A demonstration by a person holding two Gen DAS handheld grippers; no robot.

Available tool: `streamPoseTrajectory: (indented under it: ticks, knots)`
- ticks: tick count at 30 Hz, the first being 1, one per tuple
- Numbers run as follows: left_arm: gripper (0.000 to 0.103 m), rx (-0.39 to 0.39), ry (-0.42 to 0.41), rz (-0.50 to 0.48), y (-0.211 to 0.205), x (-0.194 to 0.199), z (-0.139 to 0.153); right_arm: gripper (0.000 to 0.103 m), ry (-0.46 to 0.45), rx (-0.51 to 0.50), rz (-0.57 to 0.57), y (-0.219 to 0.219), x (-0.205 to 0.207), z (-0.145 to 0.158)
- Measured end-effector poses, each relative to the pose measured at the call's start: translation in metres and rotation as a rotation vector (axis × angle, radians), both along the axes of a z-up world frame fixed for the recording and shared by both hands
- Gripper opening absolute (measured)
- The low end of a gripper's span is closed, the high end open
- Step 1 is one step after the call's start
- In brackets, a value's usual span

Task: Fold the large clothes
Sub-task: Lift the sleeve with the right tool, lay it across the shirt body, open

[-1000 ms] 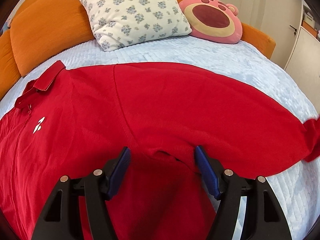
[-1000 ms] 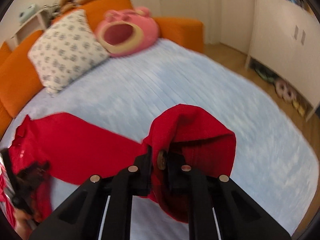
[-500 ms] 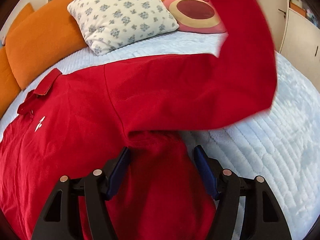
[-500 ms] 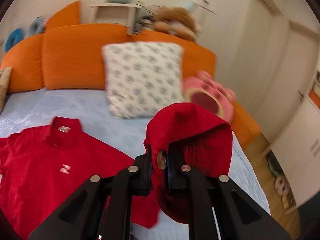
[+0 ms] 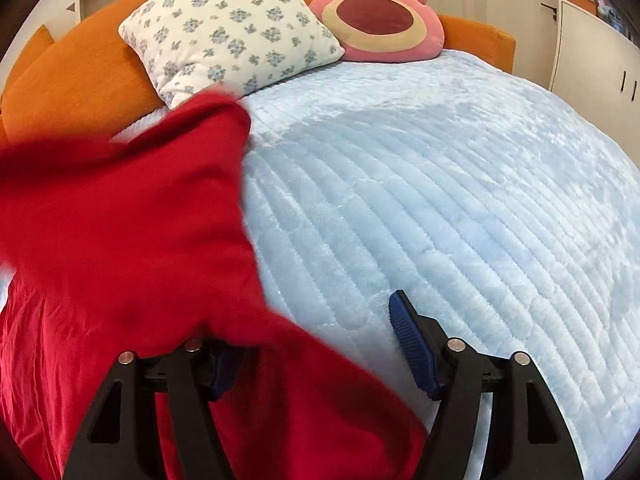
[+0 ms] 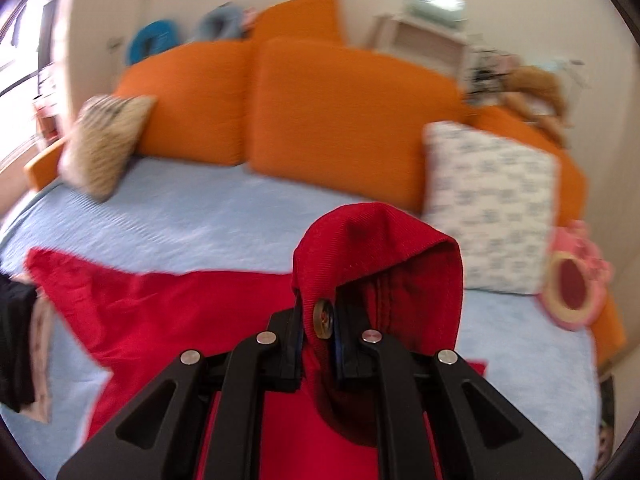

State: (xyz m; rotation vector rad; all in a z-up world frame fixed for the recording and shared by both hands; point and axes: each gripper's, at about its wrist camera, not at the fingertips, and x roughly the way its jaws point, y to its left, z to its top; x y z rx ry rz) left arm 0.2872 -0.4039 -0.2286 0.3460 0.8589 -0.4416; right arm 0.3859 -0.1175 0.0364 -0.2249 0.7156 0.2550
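Observation:
A large red shirt (image 5: 120, 240) lies on the light blue bedspread (image 5: 440, 184). Its long sleeve is swung over the body to the left, blurred by motion. My left gripper (image 5: 316, 344) is open low over the shirt's side edge; red cloth covers its left finger, and the right finger (image 5: 408, 332) is over bare bedspread. My right gripper (image 6: 320, 320) is shut on the red sleeve cuff (image 6: 376, 248), which hangs raised above the shirt body (image 6: 160, 312).
A floral pillow (image 5: 232, 36) and a pink bear cushion (image 5: 376, 20) lean on orange back cushions (image 6: 332, 112) at the bed's head. A tan pillow (image 6: 104, 140) sits far left. White cabinets (image 5: 596, 56) stand to the right.
My right gripper has carried the sleeve cuff up and across to the left over the shirt body. The sleeve swept off the right part of the bed. My left gripper stayed open and low.

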Motion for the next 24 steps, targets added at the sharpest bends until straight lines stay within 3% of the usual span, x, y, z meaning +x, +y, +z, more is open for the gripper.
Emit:
streamPoseTrajectory:
  ticks: [4, 10, 15, 17, 19, 20, 21, 23, 24]
  knots:
    - [0.076, -0.010, 0.001, 0.011, 0.002, 0.000, 0.000, 0.011, 0.119, -0.029, 0.112, 0.091, 0.001, -0.074]
    - [0.077, -0.029, 0.008, 0.012, 0.005, 0.001, -0.001, 0.011, 0.248, -0.186, 0.161, 0.173, -0.014, -0.199]
    - [0.078, -0.045, 0.018, 0.010, 0.007, 0.004, -0.002, 0.013, 0.201, -0.261, 0.120, 0.182, -0.024, -0.237]
    - [0.080, -0.047, 0.020, 0.009, 0.008, 0.005, -0.002, 0.015, 0.158, -0.369, 0.107, 0.194, -0.033, -0.241]
    - [0.085, -0.059, 0.032, 0.004, 0.010, 0.006, -0.001, 0.017, 0.123, -0.542, 0.112, 0.215, -0.047, -0.249]
    - [0.095, -0.070, 0.048, -0.009, 0.011, 0.006, -0.001, 0.018, 0.120, -0.591, 0.125, 0.219, -0.053, -0.250]
    - [0.099, -0.088, 0.086, -0.044, 0.014, 0.005, 0.001, 0.022, 0.119, -0.641, 0.153, 0.221, -0.063, -0.250]
    - [0.099, -0.096, 0.110, -0.073, 0.023, 0.001, 0.008, 0.050, 0.114, -0.683, 0.207, 0.219, -0.084, -0.239]
    - [0.100, -0.105, 0.125, -0.081, 0.031, -0.002, 0.013, 0.077, 0.108, -0.689, 0.230, 0.217, -0.095, -0.230]
